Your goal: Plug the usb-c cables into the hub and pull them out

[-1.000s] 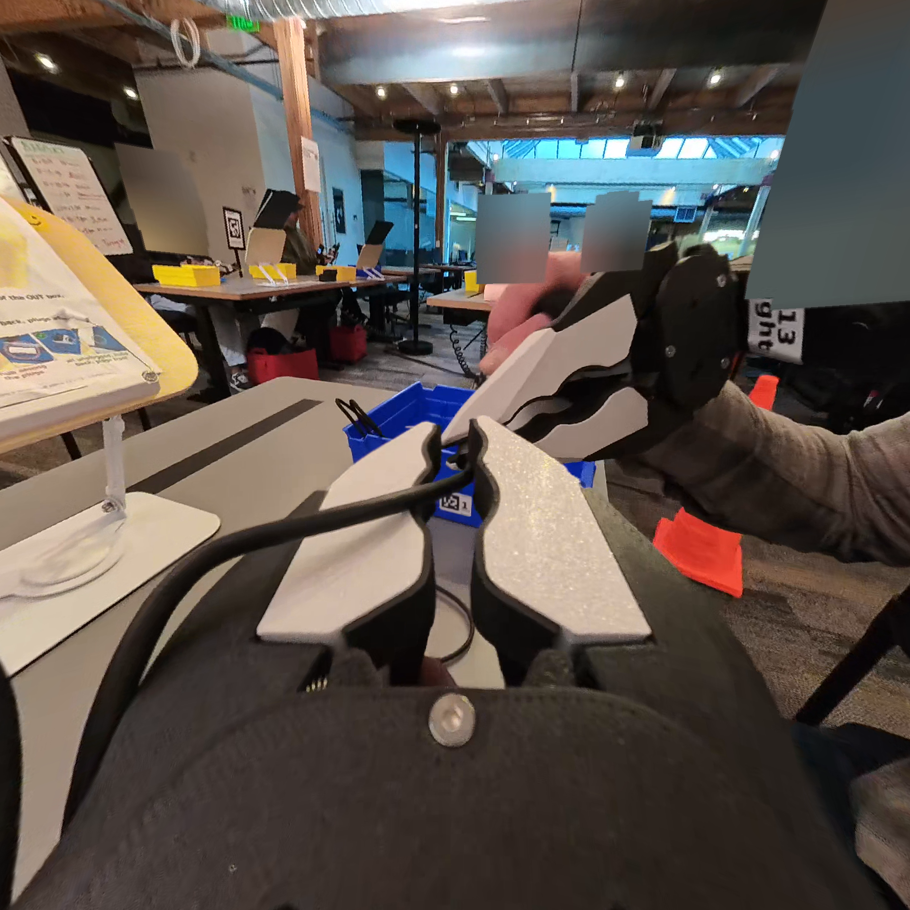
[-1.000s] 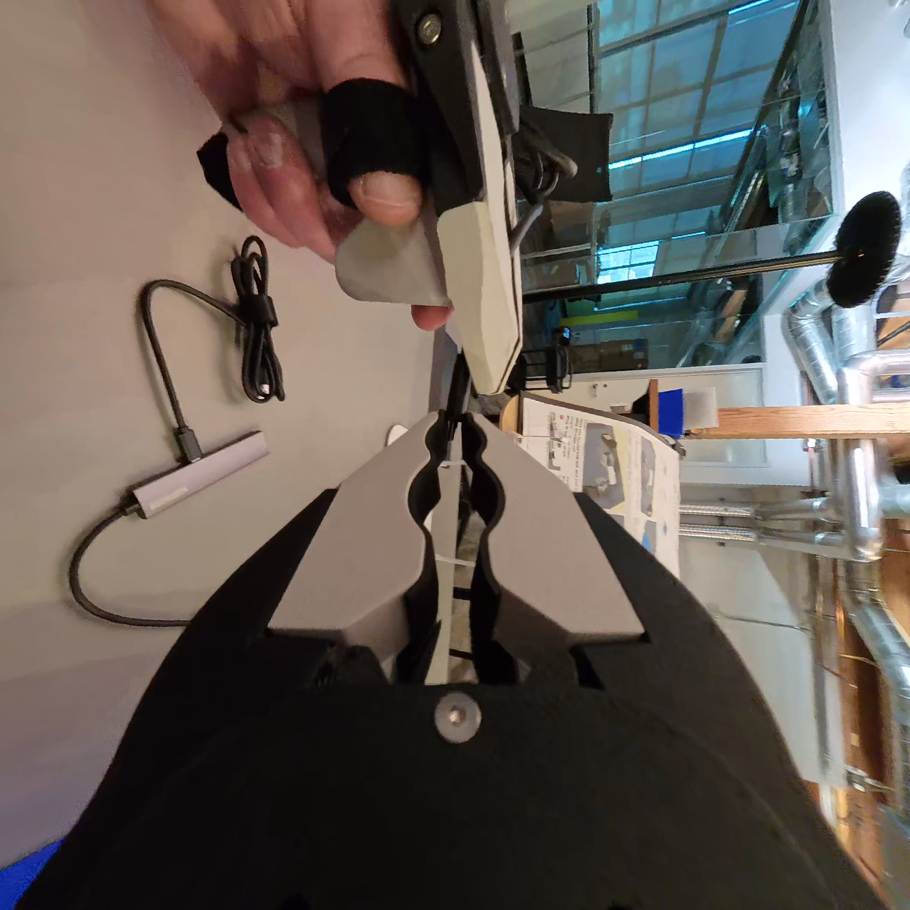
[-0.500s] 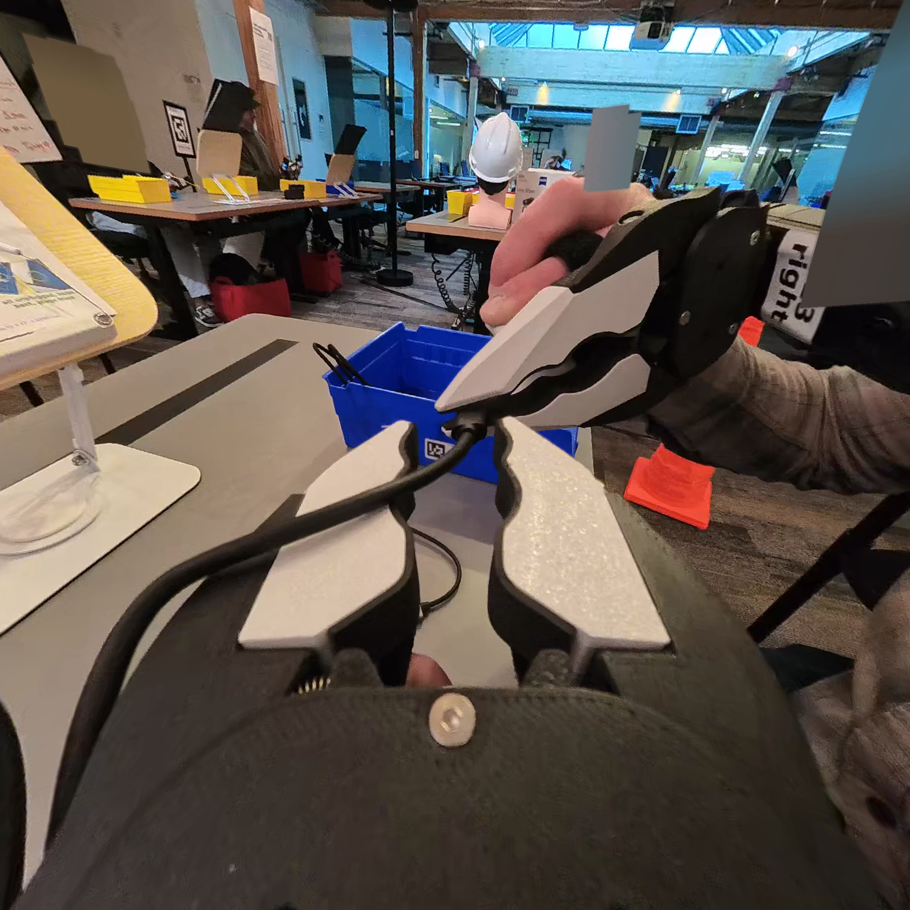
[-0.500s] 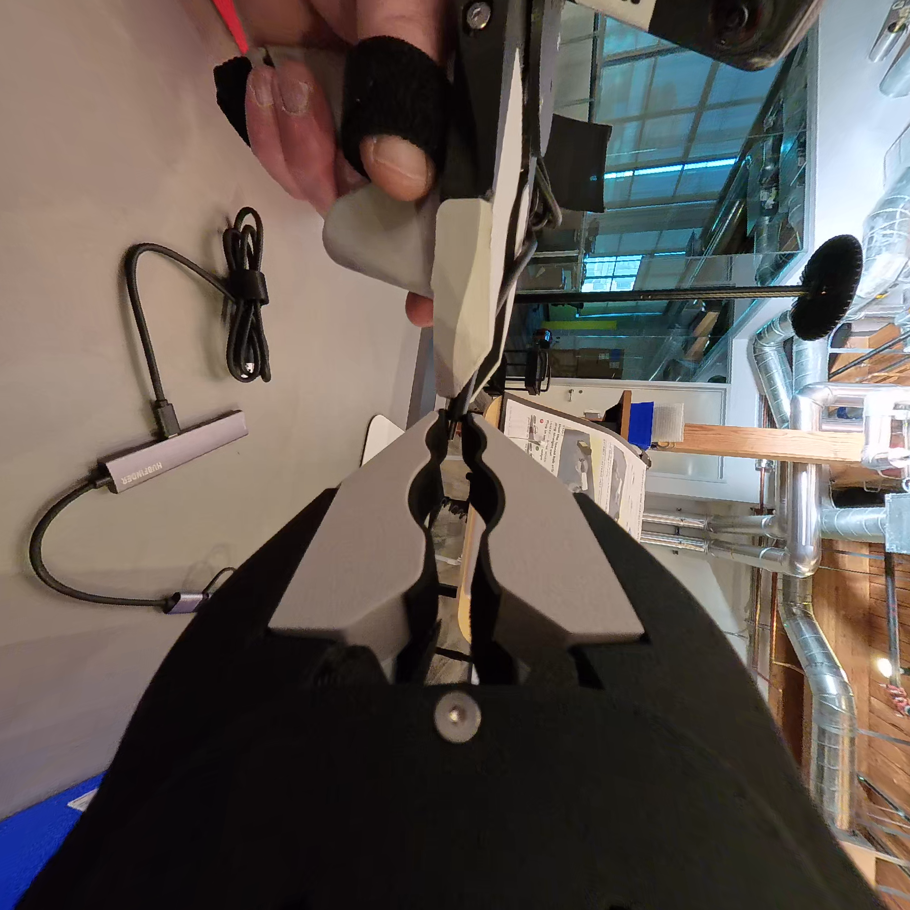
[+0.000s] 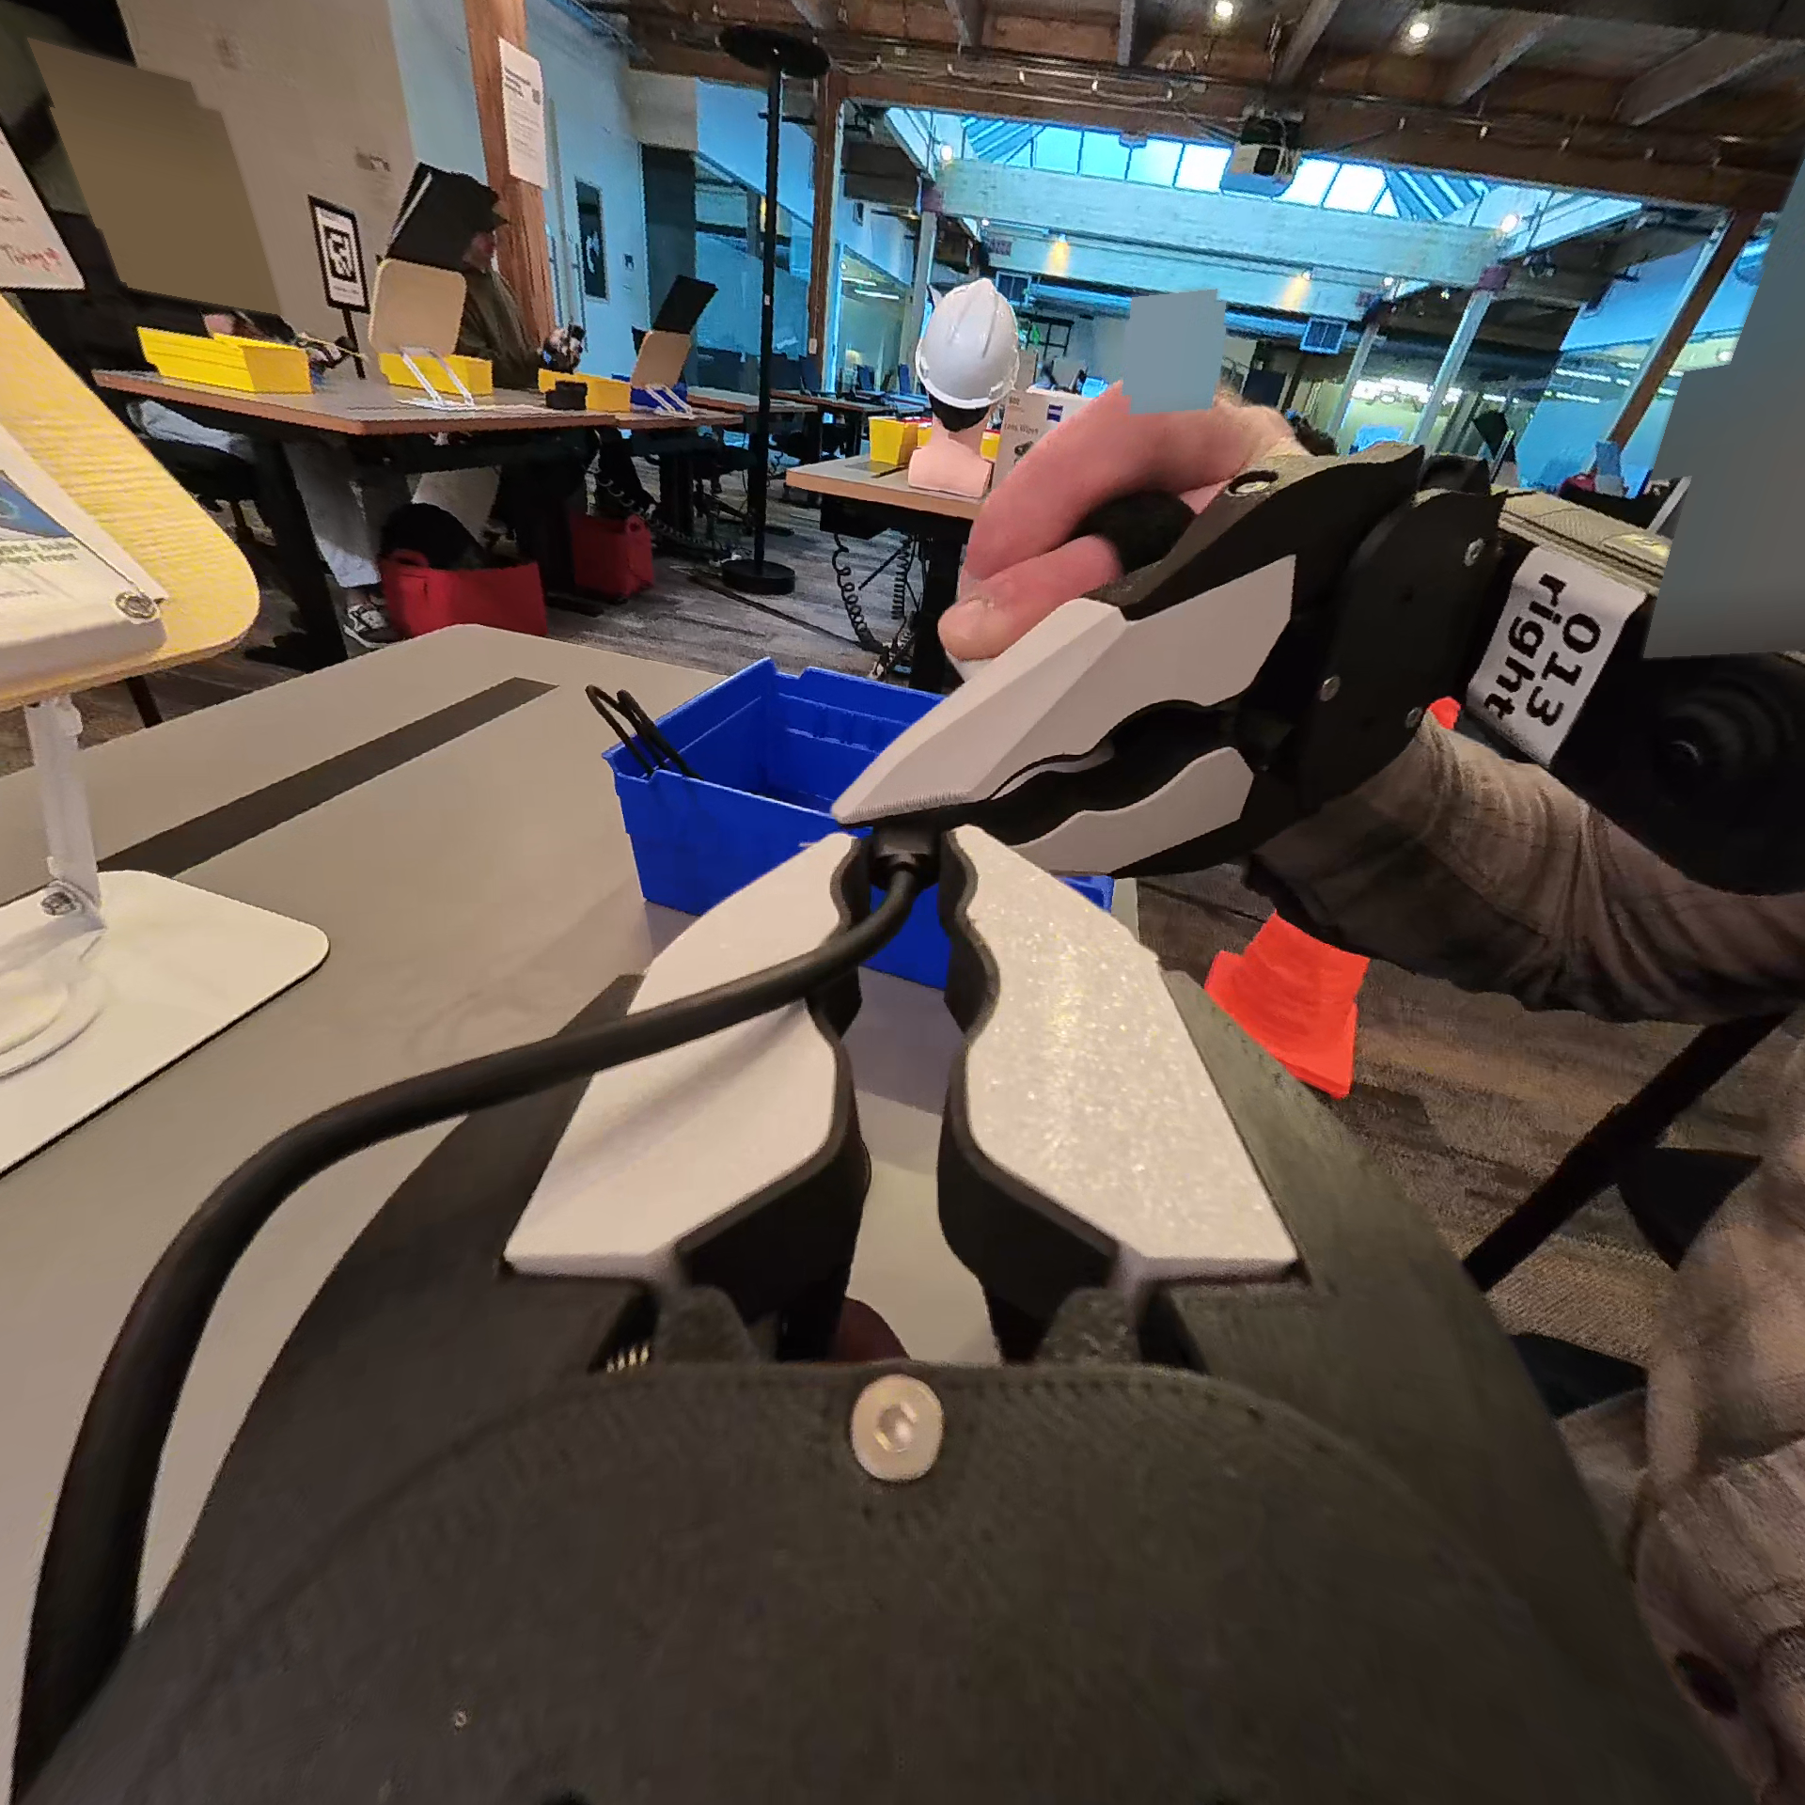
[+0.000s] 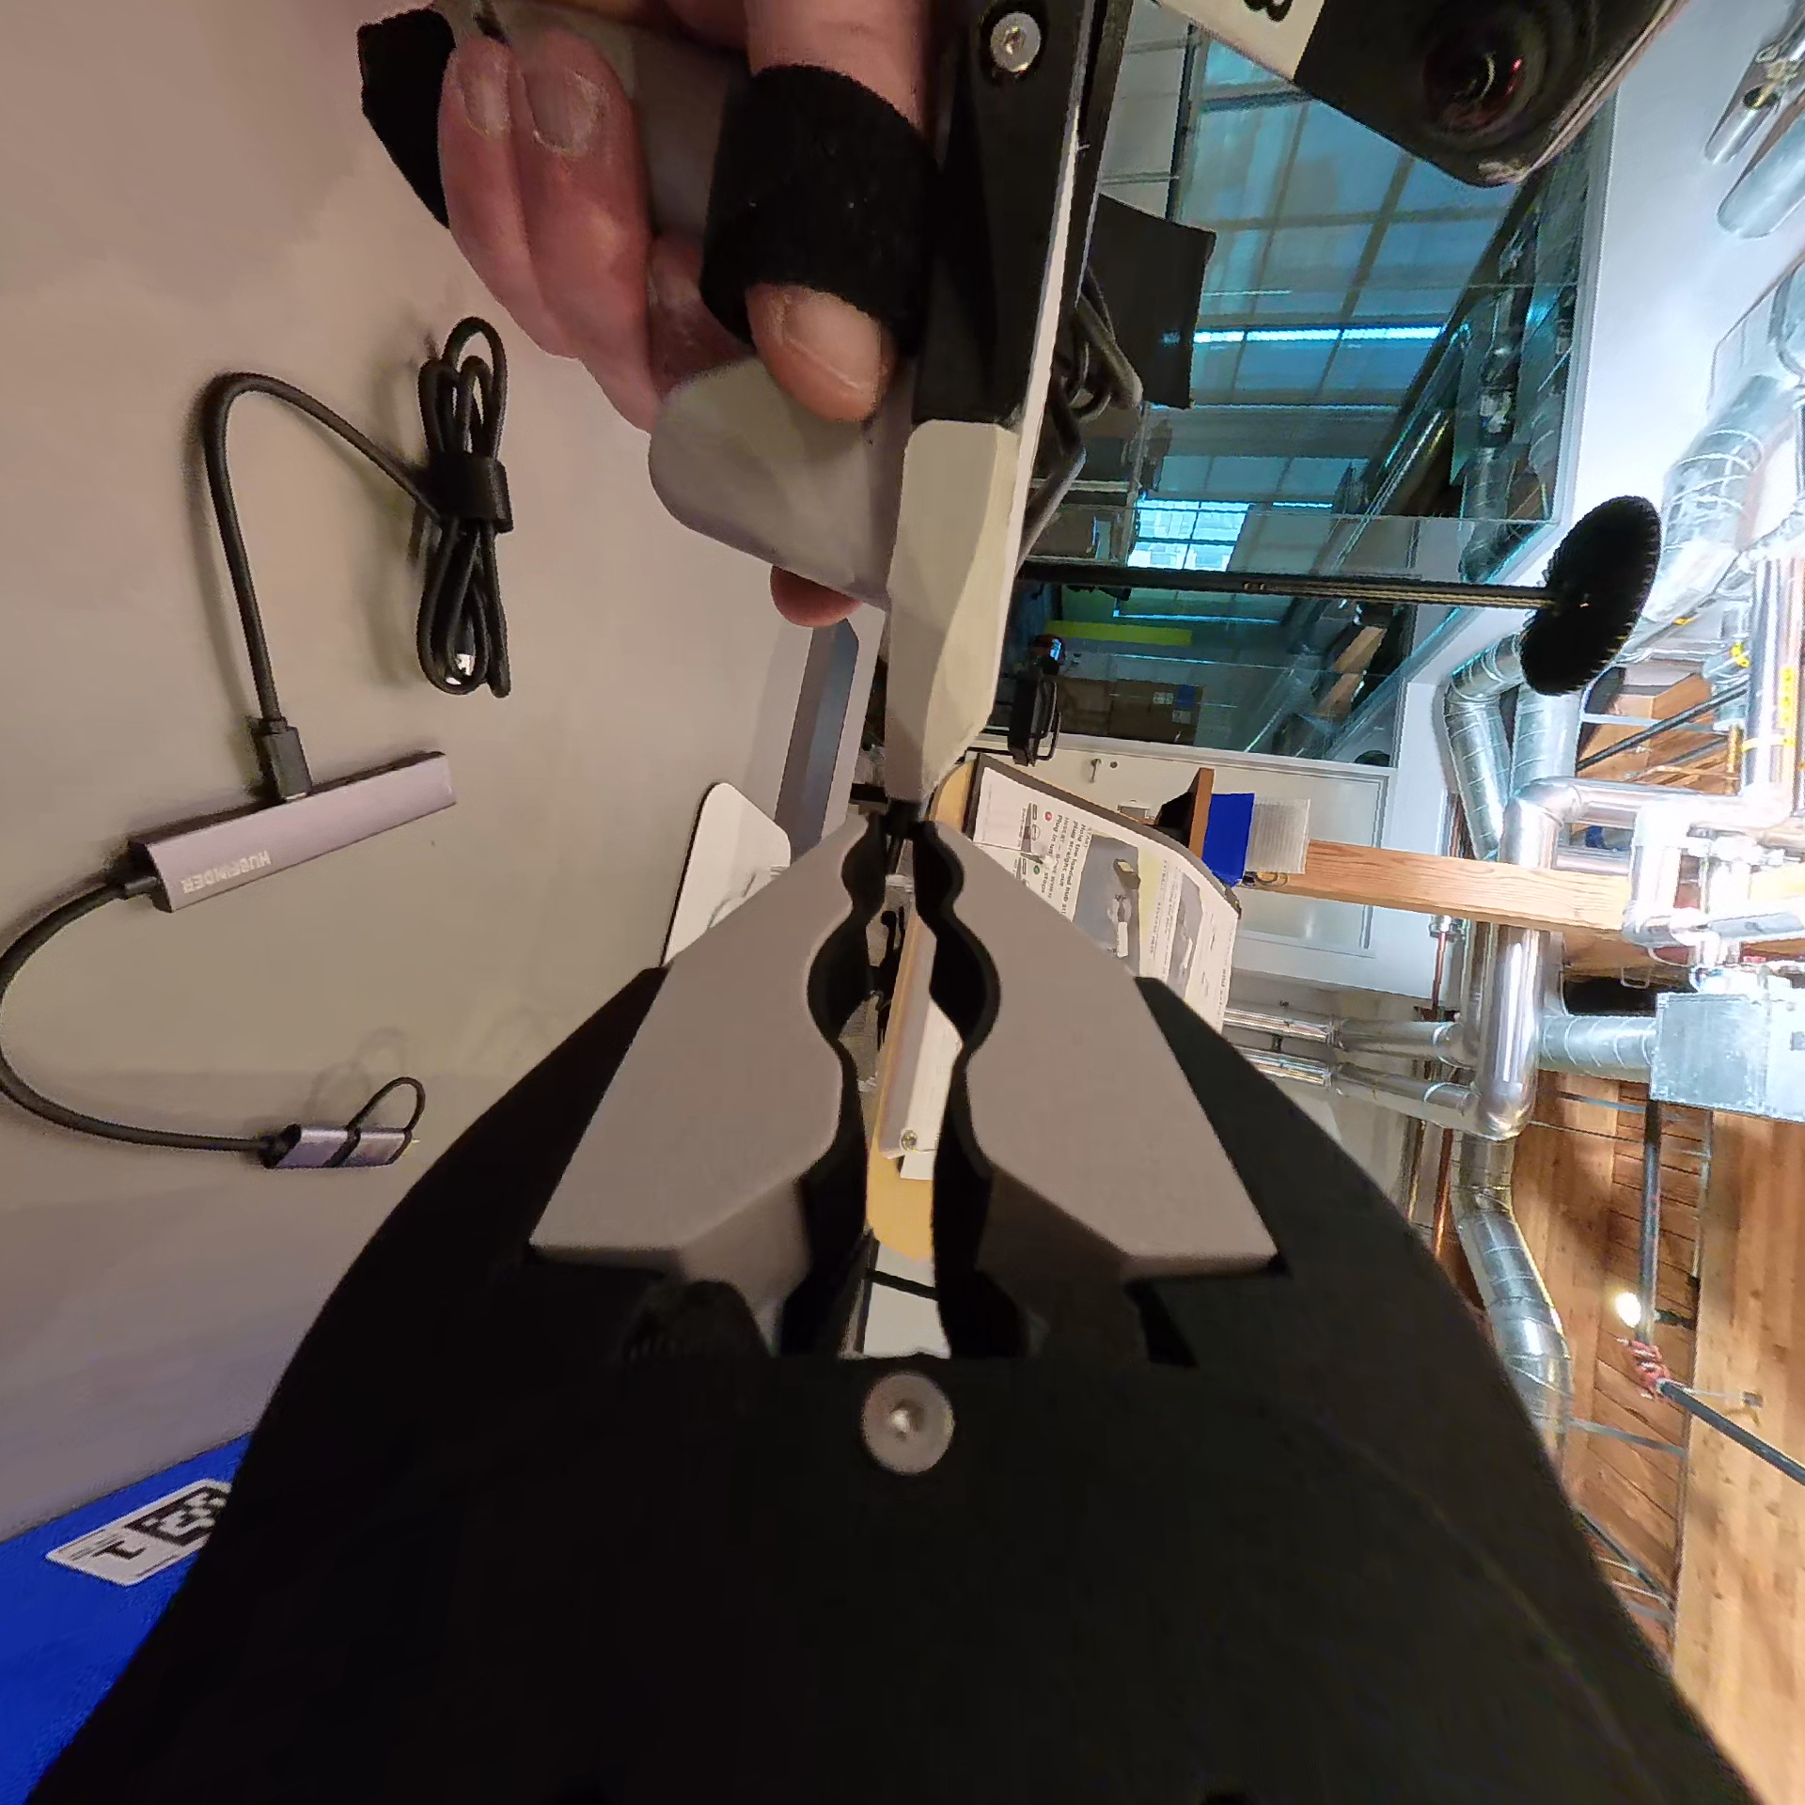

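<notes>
Two grippers meet tip to tip on one black usb-c cable (image 5: 625, 1040). My left gripper (image 5: 897, 860) pinches the cable's plug end between its fingertips, and the cord runs back over its left finger and down past the camera. My right gripper (image 6: 894, 825), held on its side, has its tips nearly together at that same plug; whether they actually clamp it I cannot tell, since the plug is tiny and dark there. In the left wrist view the right gripper (image 5: 879, 816) comes in from the right, its points touching the plug just ahead of my left fingertips.

Left of my right gripper, on the grey table (image 6: 117, 342), lies the grey hub (image 6: 293, 830). A second cable (image 6: 244, 547) is plugged into its side, and the rest of it sits bundled with a strap just beyond. The hub's own lead (image 6: 59, 1065) curls round to a grey connector close to my right gripper's body.

Beyond my left gripper's tips stands a blue bin (image 5: 723, 811), near the table's far edge, with an orange cone (image 5: 1289, 1006) on the floor to the right. A white stand base (image 5: 166, 977) sits far left.
</notes>
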{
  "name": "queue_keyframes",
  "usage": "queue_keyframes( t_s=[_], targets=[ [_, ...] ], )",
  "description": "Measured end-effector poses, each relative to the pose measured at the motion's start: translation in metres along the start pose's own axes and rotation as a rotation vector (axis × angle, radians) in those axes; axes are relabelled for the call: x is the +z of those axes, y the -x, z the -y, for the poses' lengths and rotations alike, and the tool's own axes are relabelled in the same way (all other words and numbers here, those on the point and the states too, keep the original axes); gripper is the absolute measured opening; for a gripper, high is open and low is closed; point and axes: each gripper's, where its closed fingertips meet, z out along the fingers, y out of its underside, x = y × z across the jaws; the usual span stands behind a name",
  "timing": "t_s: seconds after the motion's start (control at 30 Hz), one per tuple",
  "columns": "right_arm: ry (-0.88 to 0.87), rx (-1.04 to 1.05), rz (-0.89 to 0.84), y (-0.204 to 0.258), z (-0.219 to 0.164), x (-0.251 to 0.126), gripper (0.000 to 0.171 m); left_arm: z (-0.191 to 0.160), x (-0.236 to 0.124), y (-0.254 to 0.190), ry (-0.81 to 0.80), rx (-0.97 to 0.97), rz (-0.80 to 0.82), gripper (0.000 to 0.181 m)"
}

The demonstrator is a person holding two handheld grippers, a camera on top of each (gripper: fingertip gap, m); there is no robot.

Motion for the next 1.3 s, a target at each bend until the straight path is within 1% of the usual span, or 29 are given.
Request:
queue_keyframes(
  t_s=[0.13,0.2,0.23,0.33,0.53,0.6,0.63,0.7,0.8,0.93,1.0,1.1,1.23,1.3],
  targets=[
    [0.020,-0.034,-0.024,0.000,-0.001,0.002,0.003,0.001,0.001,0.002,-0.026,-0.043,0.001,0.013],
    [0.024,-0.050,-0.025,0.001,0.000,0.003,0.003,-0.001,0.002,0.002,-0.023,-0.059,0.001,0.016],
    [0.024,-0.058,-0.023,0.001,0.000,0.003,0.003,-0.002,0.002,0.002,-0.015,-0.057,0.001,0.013],
    [0.028,-0.075,-0.019,0.001,0.000,0.003,0.003,-0.003,0.002,0.003,-0.009,-0.055,0.005,0.012],
    [0.025,-0.080,-0.020,0.003,-0.002,0.005,0.003,-0.005,0.002,0.004,-0.027,-0.068,0.008,0.012],
    [0.015,-0.046,-0.028,0.003,-0.002,0.008,0.003,-0.006,0.001,0.006,-0.036,-0.074,0.013,0.012],
    [0.019,-0.033,-0.034,0.004,-0.003,0.010,0.004,-0.006,0.001,0.007,-0.040,-0.067,0.024,0.012],
    [0.038,-0.001,-0.036,0.006,-0.008,0.011,0.013,-0.008,0.000,0.013,-0.040,-0.044,0.064,0.012],
    [0.048,0.094,-0.019,0.009,-0.017,0.009,0.024,-0.015,-0.003,0.024,-0.025,0.035,0.150,0.012],
    [0.072,0.350,0.040,0.013,-0.031,0.005,0.024,-0.024,-0.010,0.034,-0.008,0.118,0.254,0.012],
    [0.097,0.474,0.077,0.021,-0.039,0.004,0.027,-0.027,-0.013,0.039,0.003,0.165,0.301,0.012],
    [0.092,0.714,0.080,0.027,-0.047,0.003,0.032,-0.035,-0.019,0.044,0.038,0.222,0.364,0.012],
    [0.104,0.979,0.159,0.053,-0.049,0.006,0.037,-0.050,-0.028,0.050,0.079,0.259,0.410,0.012],
    [0.146,1.039,0.228,0.077,-0.048,0.011,0.048,-0.055,-0.031,0.053,0.081,0.255,0.422,0.012]
  ],
)
